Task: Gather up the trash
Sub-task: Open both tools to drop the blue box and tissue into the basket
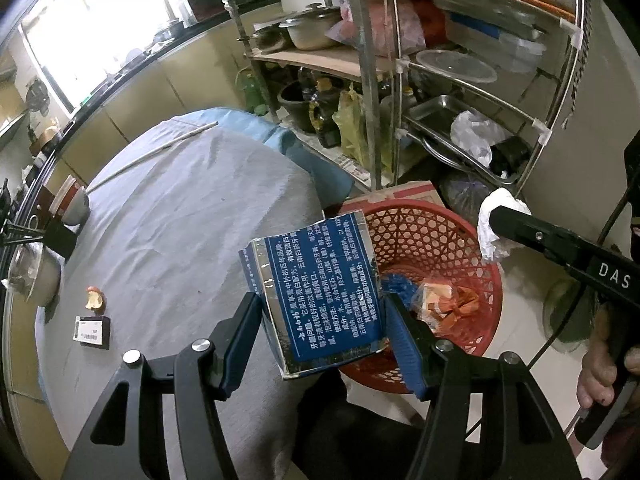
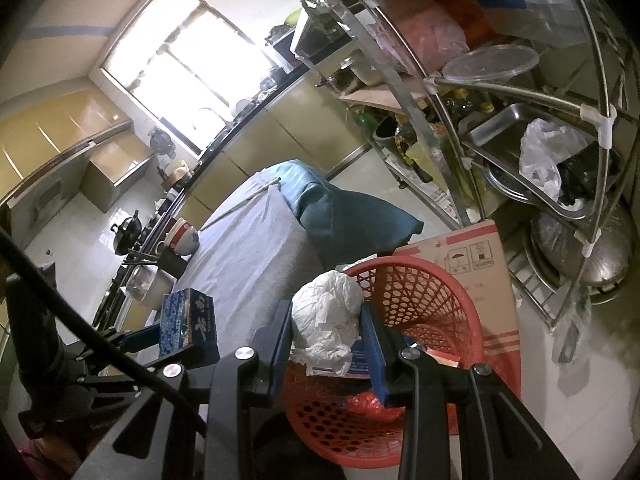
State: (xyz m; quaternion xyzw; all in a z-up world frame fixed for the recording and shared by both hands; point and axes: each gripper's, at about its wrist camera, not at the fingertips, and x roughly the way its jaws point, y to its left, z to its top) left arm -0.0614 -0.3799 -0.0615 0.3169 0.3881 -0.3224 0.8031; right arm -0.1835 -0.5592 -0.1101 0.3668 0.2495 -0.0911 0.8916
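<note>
Looking along the left wrist camera, the left gripper [image 1: 322, 312] is clamped on a blue toothpaste box [image 1: 316, 292] with white Chinese print and silver edges. Its two blue fingers press the lower sides of the box, and the box stands tilted between them. The box hangs at the edge of the table [image 1: 180, 216], which is covered with a grey cloth, and partly in front of the red basket [image 1: 472, 248] that stands on the floor beside the table. Inside the basket lie an orange wrapper in clear plastic [image 1: 448, 304] and something blue. On the table, well apart from the box, are an apple core [image 1: 95, 300] and, just beside it, a small dark box with a white label [image 1: 92, 331]. At the right of this view the right gripper comes in above the far rim of the basket, with a crumpled white tissue [image 1: 494, 232] at its tip.

From the right wrist camera, the right gripper [image 2: 326, 336] is closed on the crumpled white tissue [image 2: 328, 312], which bulges out above its two blue fingers. The tissue is held over the near rim of the red basket [image 2: 440, 300]. A cardboard carton [image 2: 488, 276] stands behind the basket, next to a metal rack [image 2: 600, 120] full of pans and bags. At the left, the toothpaste box [image 2: 190, 322] is visible in the left gripper, above the table edge.
</note>
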